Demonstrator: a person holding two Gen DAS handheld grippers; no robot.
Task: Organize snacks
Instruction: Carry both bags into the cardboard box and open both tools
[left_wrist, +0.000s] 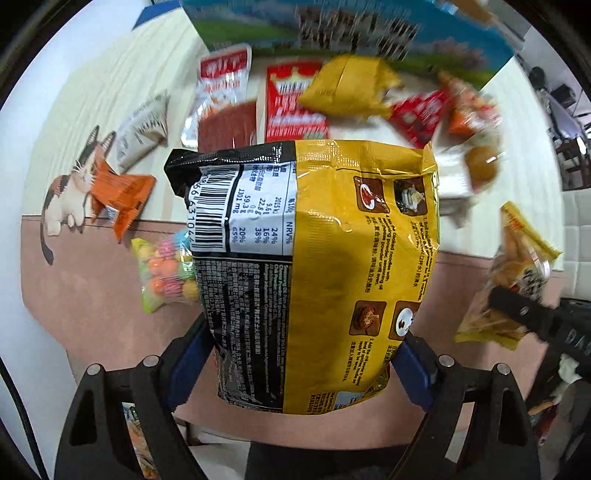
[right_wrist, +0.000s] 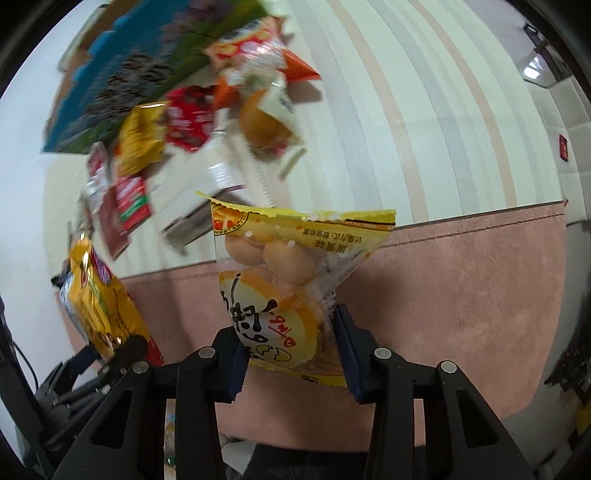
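My left gripper (left_wrist: 299, 365) is shut on a large yellow and black instant noodle packet (left_wrist: 314, 266), held up above the table with its back label facing me. My right gripper (right_wrist: 291, 354) is shut on a clear and yellow bag of small round buns (right_wrist: 284, 280), also lifted. In the left wrist view the bun bag (left_wrist: 513, 277) shows at the right in the other gripper. In the right wrist view the noodle packet (right_wrist: 96, 295) shows at the lower left.
Snack packets lie on the striped cloth: an orange packet (left_wrist: 122, 199), a grey packet (left_wrist: 142, 131), a candy bag (left_wrist: 166, 273), a red jerky pack (left_wrist: 221, 110), a red box (left_wrist: 291, 107), a yellow bag (left_wrist: 347, 88). A blue-green box (left_wrist: 351, 33) stands behind. A pink mat (right_wrist: 461, 295) covers the near edge.
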